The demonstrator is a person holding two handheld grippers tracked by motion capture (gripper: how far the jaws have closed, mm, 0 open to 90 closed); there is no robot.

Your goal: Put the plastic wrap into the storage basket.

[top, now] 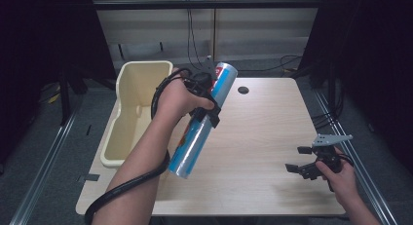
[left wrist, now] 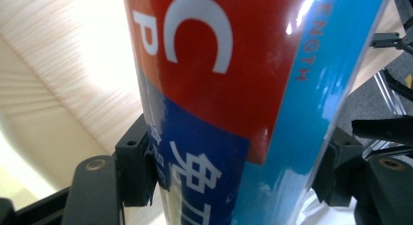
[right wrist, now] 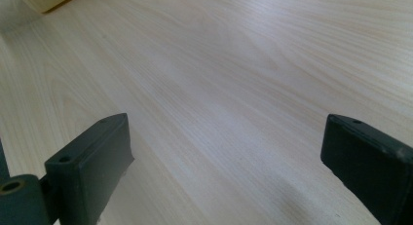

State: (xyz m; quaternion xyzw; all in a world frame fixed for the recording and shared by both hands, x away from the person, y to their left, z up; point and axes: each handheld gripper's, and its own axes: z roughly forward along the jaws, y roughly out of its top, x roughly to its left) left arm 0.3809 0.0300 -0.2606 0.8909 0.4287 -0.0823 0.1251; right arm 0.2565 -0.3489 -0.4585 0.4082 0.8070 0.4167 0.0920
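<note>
The wooden surface (top: 263, 137) is evenly lit from above, while the surroundings are left dark. Glare is seen on the glossy roll (left wrist: 253, 88), and the near fingers (right wrist: 92, 157) are rendered softly.

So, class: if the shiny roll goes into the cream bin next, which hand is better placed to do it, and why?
Left. The left tool is shut on the roll beside the cream bin. The right tool is open and empty, low over the table at its far side.
</note>
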